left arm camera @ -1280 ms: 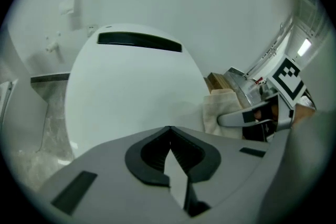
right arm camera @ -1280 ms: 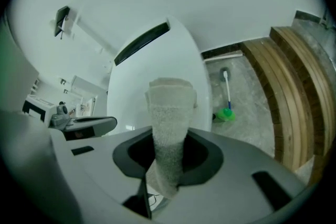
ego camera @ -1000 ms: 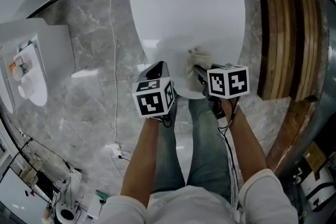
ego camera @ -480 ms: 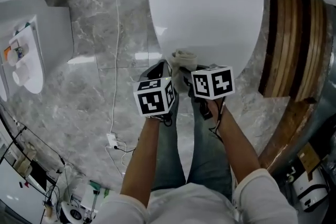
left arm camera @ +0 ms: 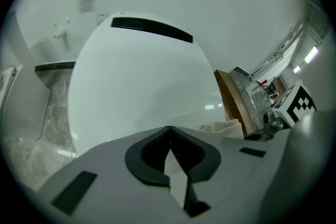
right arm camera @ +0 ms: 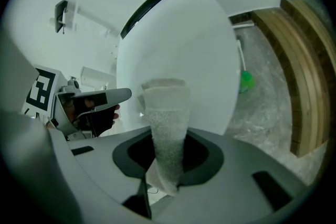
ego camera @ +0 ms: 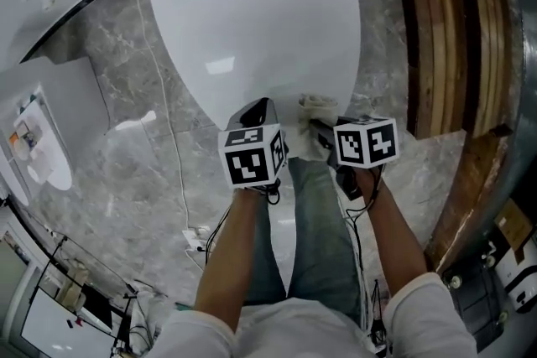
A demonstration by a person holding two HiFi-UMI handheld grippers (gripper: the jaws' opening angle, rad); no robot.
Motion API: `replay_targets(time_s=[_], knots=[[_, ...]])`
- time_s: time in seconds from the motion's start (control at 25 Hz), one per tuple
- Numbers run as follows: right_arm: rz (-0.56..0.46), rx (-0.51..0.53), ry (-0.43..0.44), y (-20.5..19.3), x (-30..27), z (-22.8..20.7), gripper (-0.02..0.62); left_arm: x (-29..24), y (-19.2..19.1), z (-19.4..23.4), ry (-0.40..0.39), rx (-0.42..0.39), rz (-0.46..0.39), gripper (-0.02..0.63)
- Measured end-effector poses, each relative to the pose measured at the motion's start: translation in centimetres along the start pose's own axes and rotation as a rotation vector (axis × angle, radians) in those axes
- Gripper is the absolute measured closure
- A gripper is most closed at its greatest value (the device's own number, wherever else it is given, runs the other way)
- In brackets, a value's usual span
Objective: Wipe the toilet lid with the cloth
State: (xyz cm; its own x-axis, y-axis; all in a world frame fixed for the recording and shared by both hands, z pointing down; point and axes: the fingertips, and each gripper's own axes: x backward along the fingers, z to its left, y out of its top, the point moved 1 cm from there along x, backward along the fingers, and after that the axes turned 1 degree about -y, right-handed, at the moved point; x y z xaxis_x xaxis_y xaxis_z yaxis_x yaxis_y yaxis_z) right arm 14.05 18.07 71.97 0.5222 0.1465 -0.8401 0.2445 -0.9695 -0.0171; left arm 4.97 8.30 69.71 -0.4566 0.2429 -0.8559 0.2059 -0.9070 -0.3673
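Note:
The white toilet lid (ego camera: 252, 21) is closed and fills the upper middle of the head view. A cream cloth (ego camera: 317, 106) lies bunched on the lid's front right edge. My right gripper (ego camera: 315, 125) is shut on it. In the right gripper view the cloth (right arm camera: 165, 123) stands up out of my right gripper (right arm camera: 164, 165) in front of the lid (right arm camera: 178, 44). My left gripper (ego camera: 256, 110) is shut on nothing, just left of the cloth at the lid's front rim. From the left gripper view, my left gripper (left arm camera: 168, 131) points at the lid (left arm camera: 142, 81), with the cloth (left arm camera: 223, 127) to its right.
A slatted wooden panel (ego camera: 445, 38) stands right of the toilet. A white cable (ego camera: 159, 138) runs over the grey marble floor (ego camera: 126, 180) on the left. A green brush (right arm camera: 245, 80) sits by the toilet's far side. The person's jeans-clad legs (ego camera: 323, 230) are below the grippers.
The right gripper carried the cloth left along the lid's front part, then back to the right edge. The left gripper stayed shut beside it. The head view shifted.

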Motion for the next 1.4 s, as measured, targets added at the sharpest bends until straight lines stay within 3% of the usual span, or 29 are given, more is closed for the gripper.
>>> replay_targets(time_s=[0.16,0.4,0.56,0.88,1.12,1.28,1.4], knots=[[-0.05,-0.024,-0.025,2.7,2.9,-4.6,0.499,-2.9,1.7,-4.7,-0.047,-0.061,0.014,0.592],[-0.038,0.021,-0.022,4.0,3.9,-6.0,0.499,-4.6,2.3,-8.7,-0.081,-0.123,0.047,0.592],[-0.03,-0.006,0.004,3.2,3.5,-6.3,0.499,-4.7,2.2,-8.6,-0.07,-0.119,0.053,0.592],[-0.055,0.041,-0.065,4.4,4.0,-6.0,0.499,-2.7,2.2,-5.6,-0.058,-0.06,-0.005,0.592],[-0.202,-0.043,-0.035,4.3,8.0,0.7,0.499,5.9,2.1,-4.0,-0.04,-0.095,-0.023,0.593],[-0.385,-0.04,-0.008,10.4,11.1,6.8,0.499,12.4,8.6,-2.8,-0.047,-0.15,-0.162,0.592],[-0.479,-0.049,0.002,12.7,14.7,11.8,0.499,19.5,13.1,-3.1,-0.075,-0.197,-0.279,0.592]])
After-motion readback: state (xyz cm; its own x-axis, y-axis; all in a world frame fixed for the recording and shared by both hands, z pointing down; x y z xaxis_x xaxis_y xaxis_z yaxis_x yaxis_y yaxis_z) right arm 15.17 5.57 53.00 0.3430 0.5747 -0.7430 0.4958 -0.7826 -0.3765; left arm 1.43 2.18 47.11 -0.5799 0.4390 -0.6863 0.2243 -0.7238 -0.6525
